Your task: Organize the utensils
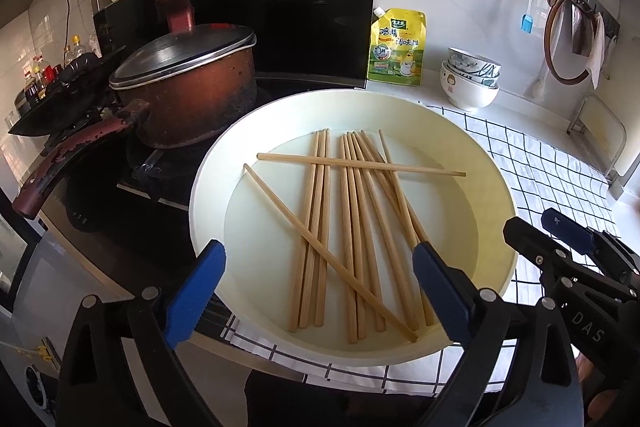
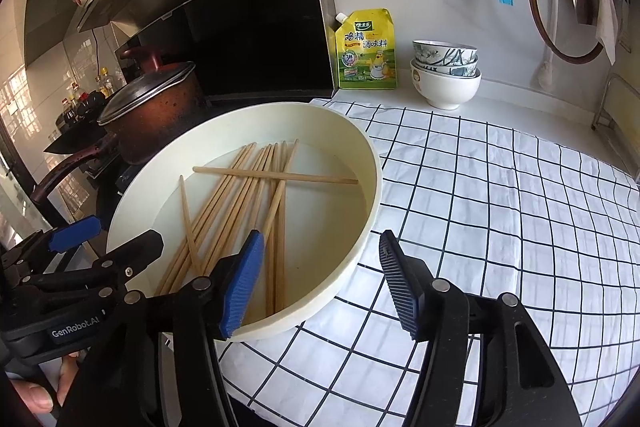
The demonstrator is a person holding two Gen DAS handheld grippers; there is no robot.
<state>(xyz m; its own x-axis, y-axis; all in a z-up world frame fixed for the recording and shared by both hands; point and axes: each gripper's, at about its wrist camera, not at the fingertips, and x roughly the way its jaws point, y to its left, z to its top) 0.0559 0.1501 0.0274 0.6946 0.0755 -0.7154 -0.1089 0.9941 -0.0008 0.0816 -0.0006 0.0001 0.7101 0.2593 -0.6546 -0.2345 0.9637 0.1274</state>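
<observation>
Chopsticks (image 1: 352, 227) lie loose in the basin (image 1: 496, 179) — two crossing the rest — while both grippers, left (image 1: 318, 291) and right (image 2: 320, 283), hover at its near rim, jaws spread, holding nothing.

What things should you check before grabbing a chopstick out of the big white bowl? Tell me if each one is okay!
1. Left gripper open and empty: ok.
2. Right gripper open and empty: ok.
3. Chopsticks all inside the white basin: ok.
4. Chopsticks lined up neatly: not ok; one crosswise chopstick and one diagonal chopstick lie over the rest.
5. Top chopstick free to lift: ok, nothing rests on the crosswise one.
6. Basin steady on the checked cloth: cannot tell.
</observation>
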